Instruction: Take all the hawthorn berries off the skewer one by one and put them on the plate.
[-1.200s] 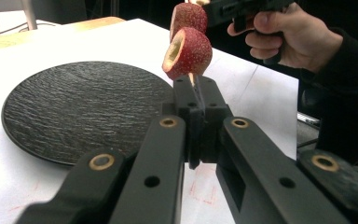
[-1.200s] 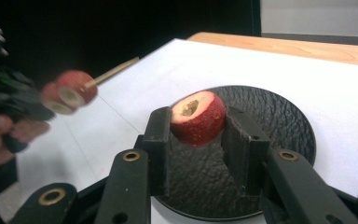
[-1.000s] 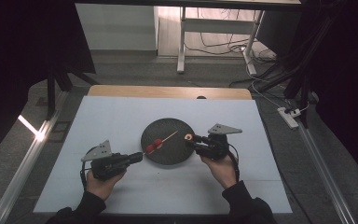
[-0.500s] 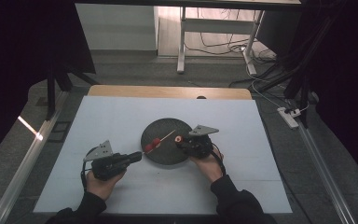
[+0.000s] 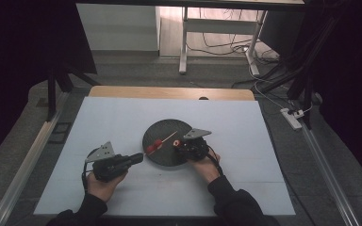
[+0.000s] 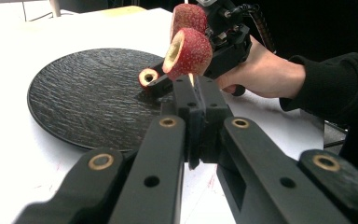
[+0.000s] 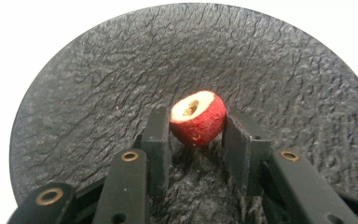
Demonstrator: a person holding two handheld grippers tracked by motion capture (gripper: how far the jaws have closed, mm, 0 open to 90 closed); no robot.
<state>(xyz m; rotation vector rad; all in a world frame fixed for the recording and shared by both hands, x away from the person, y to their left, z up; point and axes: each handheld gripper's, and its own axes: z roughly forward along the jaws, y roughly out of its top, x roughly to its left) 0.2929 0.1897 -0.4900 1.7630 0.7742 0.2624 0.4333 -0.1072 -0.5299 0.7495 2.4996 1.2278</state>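
Left gripper [image 5: 133, 158] held low in the left hand [image 5: 101, 183], jaws shut and pointing toward the right hand [image 5: 206, 165]. Left forearm in a dark sleeve, entering from the bottom edge. Right gripper [image 5: 179, 143] tilted down from the right hand, grey three-cornered plate on top, cable trailing back over the wrist. Right jaws [image 7: 196, 135] closed on a small piece, pads pressed against its two sides.
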